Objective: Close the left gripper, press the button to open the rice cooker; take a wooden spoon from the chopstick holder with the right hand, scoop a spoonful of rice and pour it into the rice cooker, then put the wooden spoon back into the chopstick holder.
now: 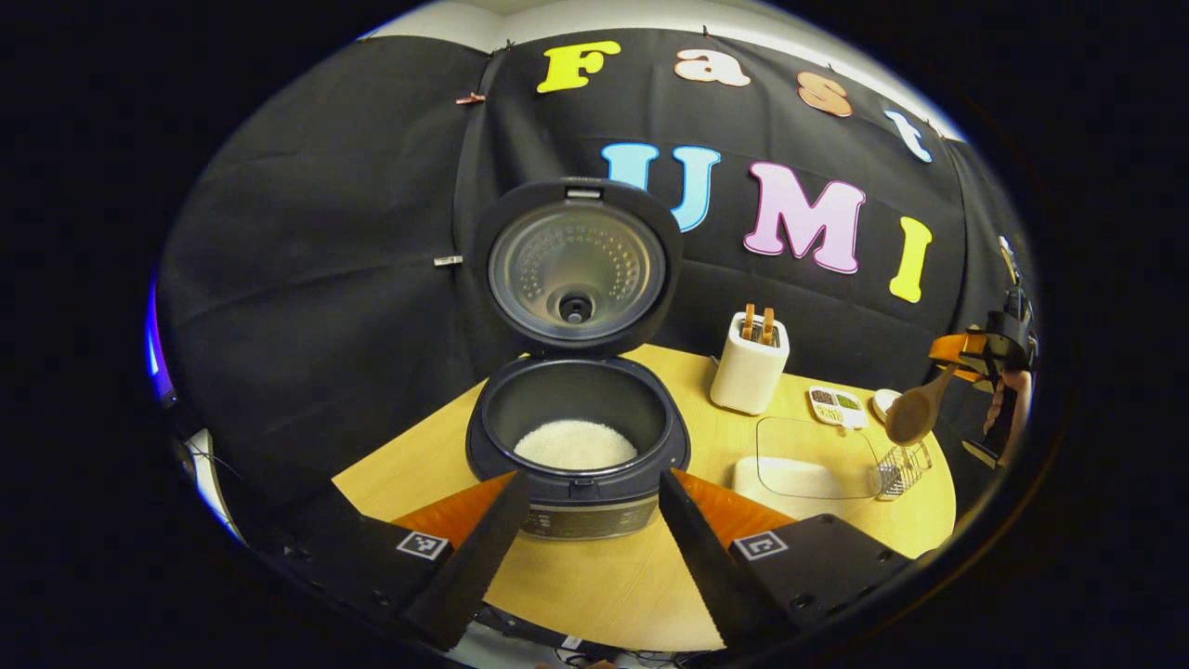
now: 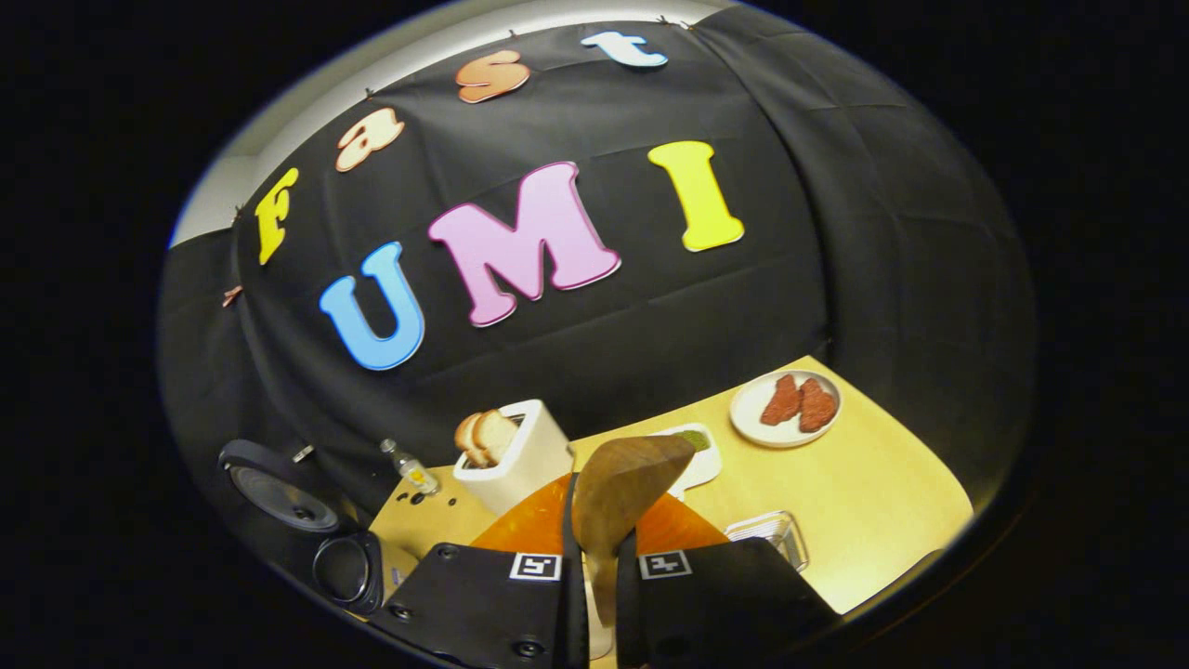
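Right gripper point(image 2: 594, 548) (raised) clamps wooden spoon point(image 2: 618, 497).

The left gripper point(image 1: 585, 506) is held level with its jaws spread wide apart, while the right gripper point(image 2: 602, 557), raised at the far right with a hand point(image 1: 1008, 409) behind it, has its jaws nearly together.

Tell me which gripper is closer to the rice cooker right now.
Left. The left gripper sits right in front of the open rice cooker, fingers spread either side of its front. The right gripper holds the wooden spoon off at the table's far right.
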### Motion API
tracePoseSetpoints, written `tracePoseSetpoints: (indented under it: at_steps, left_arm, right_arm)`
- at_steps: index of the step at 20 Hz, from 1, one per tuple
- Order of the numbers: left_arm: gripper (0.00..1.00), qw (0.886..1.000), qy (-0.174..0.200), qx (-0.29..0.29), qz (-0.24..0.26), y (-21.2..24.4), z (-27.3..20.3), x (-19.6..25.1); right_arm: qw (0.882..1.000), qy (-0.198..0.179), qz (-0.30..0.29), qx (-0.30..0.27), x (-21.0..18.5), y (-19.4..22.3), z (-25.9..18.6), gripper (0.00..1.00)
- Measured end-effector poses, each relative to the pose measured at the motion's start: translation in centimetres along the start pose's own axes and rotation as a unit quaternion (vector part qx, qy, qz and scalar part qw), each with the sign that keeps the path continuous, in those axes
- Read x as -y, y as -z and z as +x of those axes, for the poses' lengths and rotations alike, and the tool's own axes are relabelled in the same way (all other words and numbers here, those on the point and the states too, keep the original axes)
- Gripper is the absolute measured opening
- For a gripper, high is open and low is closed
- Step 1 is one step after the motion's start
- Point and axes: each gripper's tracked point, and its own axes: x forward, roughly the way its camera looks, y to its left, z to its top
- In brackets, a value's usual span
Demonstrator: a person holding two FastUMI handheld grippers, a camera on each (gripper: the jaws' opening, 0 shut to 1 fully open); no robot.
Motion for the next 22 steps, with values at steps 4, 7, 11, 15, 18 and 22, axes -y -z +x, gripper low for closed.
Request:
tracePoseSetpoints:
  at_steps: [4, 7, 11, 15, 18, 22]
  left_arm:
    - [0.96, 1.000, 0.023, -0.019, 0.010, 1.8, 0.6, -0.7]
    - [0.95, 0.999, 0.030, -0.032, 0.003, 3.0, 1.0, -1.5]
    - [0.95, 0.999, 0.032, -0.040, -0.001, 3.9, 1.6, -2.6]
    - [0.95, 0.998, 0.032, -0.051, -0.004, 4.7, 1.6, -3.6]
    - [0.96, 0.998, 0.040, -0.051, -0.017, 4.7, 1.5, -3.6]
    - [0.96, 0.997, 0.050, -0.052, -0.018, 4.7, 1.3, -3.7]
  right_arm:
    - [0.998, -0.017, -0.050, -0.035, -3.2, 5.7, 1.1, 0.16]
    - [0.993, -0.003, -0.095, -0.068, -2.8, 10.3, 2.3, 0.16]
    - [0.988, 0.019, -0.101, -0.115, -2.1, 15.3, 2.9, 0.16]
    - [0.990, 0.040, -0.062, -0.121, -2.6, 16.3, 3.2, 0.16]
    - [0.989, 0.037, -0.027, -0.141, -4.1, 17.4, 3.4, 0.16]
    - [0.986, 0.036, 0.042, -0.159, -6.6, 18.3, 4.0, 0.16]
